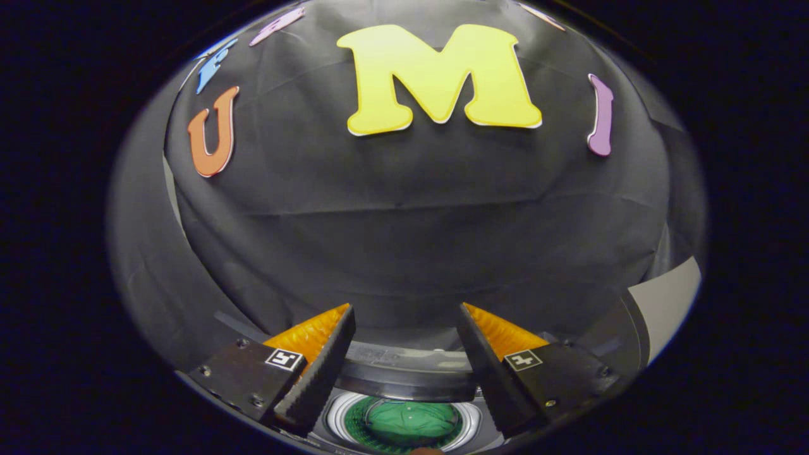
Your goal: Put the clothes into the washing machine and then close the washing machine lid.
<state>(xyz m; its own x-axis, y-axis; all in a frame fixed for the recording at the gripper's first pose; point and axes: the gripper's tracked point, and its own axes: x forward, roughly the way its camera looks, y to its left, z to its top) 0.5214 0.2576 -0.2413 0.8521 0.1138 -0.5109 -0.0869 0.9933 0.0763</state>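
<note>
My gripper [404, 313] is open, its two fingers spread wide with nothing between them. Below and between the fingers I see the round window of the washing machine lid [404, 420], ringed in pale trim, with green cloth [414, 422] showing through it. The dark rear edge of the machine's top [404, 373] curves just beyond that window. The gripper hovers above the machine and touches nothing.
The black cloth wall [404, 221] of the booth rises close behind the machine. A pale grey panel [670, 303] shows at the right, past the right finger.
</note>
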